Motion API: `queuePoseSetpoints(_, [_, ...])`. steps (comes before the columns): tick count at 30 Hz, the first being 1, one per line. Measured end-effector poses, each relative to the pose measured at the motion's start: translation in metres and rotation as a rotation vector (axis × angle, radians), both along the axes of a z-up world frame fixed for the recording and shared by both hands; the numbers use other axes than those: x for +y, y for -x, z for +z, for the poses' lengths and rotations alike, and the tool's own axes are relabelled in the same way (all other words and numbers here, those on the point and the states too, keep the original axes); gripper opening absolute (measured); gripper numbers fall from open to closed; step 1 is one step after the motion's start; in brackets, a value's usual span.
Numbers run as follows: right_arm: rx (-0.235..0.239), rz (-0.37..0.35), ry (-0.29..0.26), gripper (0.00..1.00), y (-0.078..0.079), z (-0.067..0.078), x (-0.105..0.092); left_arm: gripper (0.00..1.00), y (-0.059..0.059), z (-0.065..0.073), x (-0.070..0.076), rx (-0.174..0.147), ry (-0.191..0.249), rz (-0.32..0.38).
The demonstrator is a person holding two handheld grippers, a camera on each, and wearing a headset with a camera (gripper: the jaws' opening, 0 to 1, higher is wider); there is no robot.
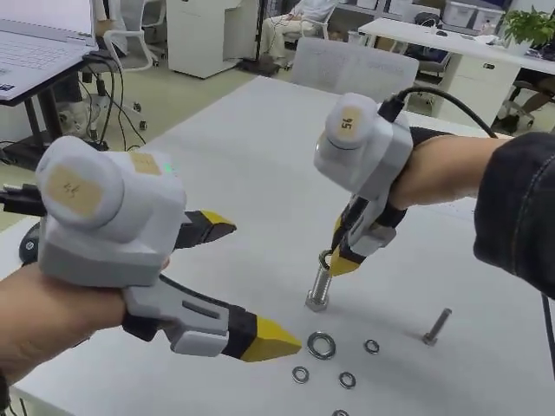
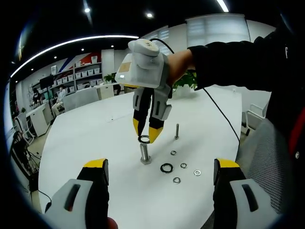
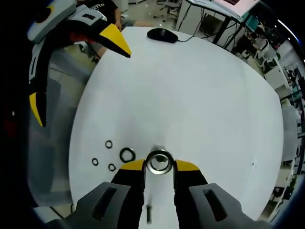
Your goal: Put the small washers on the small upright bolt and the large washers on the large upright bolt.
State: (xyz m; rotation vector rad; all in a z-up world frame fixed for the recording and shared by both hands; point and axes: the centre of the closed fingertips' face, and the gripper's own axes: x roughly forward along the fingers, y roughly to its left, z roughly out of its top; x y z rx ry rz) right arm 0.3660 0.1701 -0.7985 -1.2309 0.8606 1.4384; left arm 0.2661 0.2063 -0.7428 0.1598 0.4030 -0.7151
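One large steel washer (image 3: 149,162) clamped in right gripper (image 3: 159,165) just above large upright steel bolt (image 1: 318,290); left gripper (image 2: 161,164) jaws apart.

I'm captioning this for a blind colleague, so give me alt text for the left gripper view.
The right gripper holds a large washer over the top of the large upright bolt on a white table. Loose washers lie beside it, with the small bolt behind.

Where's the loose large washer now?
The loose large washer lies on the table, bottom of head view, just below the large bolt, small washers beside it.
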Motion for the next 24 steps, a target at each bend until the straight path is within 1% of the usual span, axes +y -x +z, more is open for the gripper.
queuePoseSetpoints(3, [0.008,-0.006,0.002,0.22,-0.002,-0.003,0.002,0.91,0.000,0.000,-0.003,0.002,-0.005,-0.017])
queuePoseSetpoints(5, [0.010,-0.008,0.006,0.22,-0.003,-0.005,0.002,0.91,-0.002,0.002,-0.004,-0.003,-0.009,-0.025])
queuePoseSetpoints(9, [0.012,-0.010,0.014,0.22,-0.003,-0.007,0.000,0.91,-0.007,0.006,-0.005,-0.012,-0.002,-0.033])
queuePoseSetpoints(14, [0.018,-0.015,0.011,0.22,-0.004,-0.008,0.001,0.90,-0.013,0.008,-0.007,-0.019,-0.003,-0.043])
queuePoseSetpoints(19, [0.021,-0.012,0.013,0.22,-0.006,-0.011,0.003,0.90,-0.019,0.007,-0.010,-0.013,-0.008,-0.056])
queuePoseSetpoints(24, [0.028,-0.017,0.015,0.22,-0.009,-0.012,0.004,0.91,-0.026,0.007,-0.010,-0.007,-0.002,-0.059])
